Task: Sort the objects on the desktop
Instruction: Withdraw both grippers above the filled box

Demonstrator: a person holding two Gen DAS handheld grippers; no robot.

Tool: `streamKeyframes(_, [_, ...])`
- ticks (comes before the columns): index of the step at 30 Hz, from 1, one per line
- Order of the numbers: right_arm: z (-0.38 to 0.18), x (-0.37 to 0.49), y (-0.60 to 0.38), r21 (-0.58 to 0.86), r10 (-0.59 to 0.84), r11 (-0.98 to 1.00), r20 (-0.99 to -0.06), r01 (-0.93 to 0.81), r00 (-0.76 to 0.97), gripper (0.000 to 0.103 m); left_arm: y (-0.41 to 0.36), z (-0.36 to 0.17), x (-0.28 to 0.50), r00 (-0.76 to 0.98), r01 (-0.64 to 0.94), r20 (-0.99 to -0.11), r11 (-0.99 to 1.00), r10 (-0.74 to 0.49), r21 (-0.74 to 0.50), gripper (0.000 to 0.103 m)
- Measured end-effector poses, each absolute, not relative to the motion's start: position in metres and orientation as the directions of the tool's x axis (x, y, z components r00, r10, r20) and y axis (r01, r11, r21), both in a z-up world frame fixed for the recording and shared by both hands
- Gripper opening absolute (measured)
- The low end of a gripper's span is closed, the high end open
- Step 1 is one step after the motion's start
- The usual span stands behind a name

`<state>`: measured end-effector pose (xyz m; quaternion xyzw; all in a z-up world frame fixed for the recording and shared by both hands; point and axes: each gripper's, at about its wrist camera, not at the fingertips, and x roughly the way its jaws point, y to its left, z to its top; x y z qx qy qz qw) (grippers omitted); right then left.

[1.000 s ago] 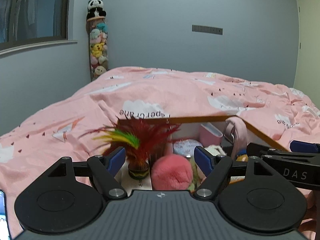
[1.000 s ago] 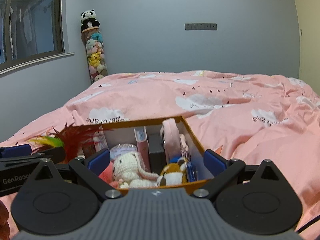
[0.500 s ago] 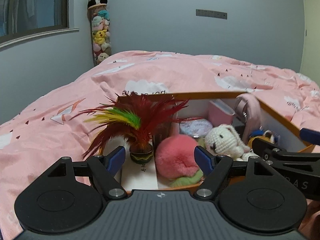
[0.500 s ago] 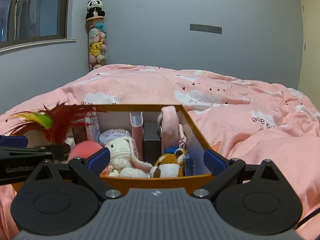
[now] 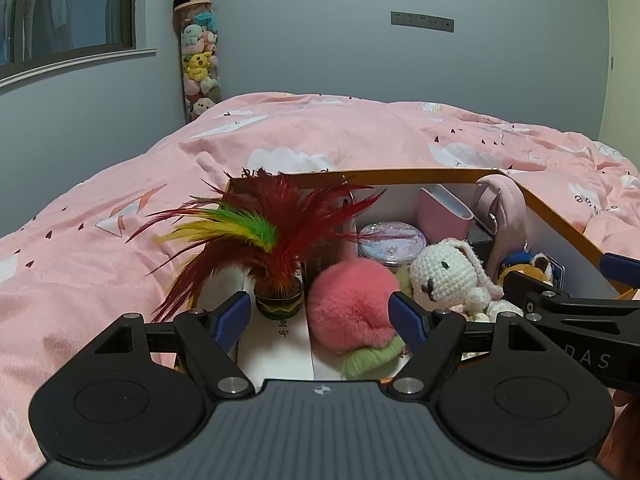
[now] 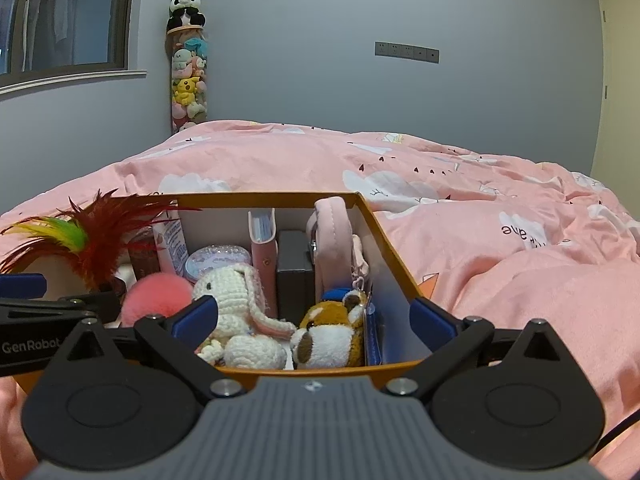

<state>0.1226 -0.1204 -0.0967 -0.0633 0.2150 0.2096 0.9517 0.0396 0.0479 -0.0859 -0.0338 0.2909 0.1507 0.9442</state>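
An orange-rimmed box (image 5: 420, 176) (image 6: 264, 198) rests on a pink duvet, packed with things. Inside are a red feather shuttlecock (image 5: 276, 240) (image 6: 100, 236), a pink fluffy ball (image 5: 352, 304) (image 6: 156, 292), a white crocheted rabbit (image 5: 444, 272) (image 6: 236, 300), a brown fox plush (image 6: 328, 328), a pink notebook (image 6: 262, 248), a black case (image 6: 294, 272) and a pink pouch (image 6: 332, 240). My left gripper (image 5: 322, 316) stands open over the box's near left part, empty. Over the near right part my right gripper (image 6: 314, 316) is open and empty too.
The pink duvet (image 6: 480, 208) covers the bed all around the box. A tall clear tube of plush toys (image 5: 198, 60) topped by a panda stands in the far corner. A window (image 5: 64, 12) is on the left wall, a door (image 6: 620, 80) on the right.
Both grippers have risen and tipped down over the box, so its contents show more fully. Nothing was taken hold of; both stay open.
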Motion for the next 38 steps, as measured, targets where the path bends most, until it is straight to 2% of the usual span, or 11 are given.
streamKeyframes(38, [-0.0991, 0.1239, -0.1197, -0.034, 0.365, 0.906, -0.441, -0.422, 0.82, 0.102, 0.0468, -0.0867, 0.0379, 0.781, -0.305, -0.565, 0.952, 0.265, 0.025, 0.089])
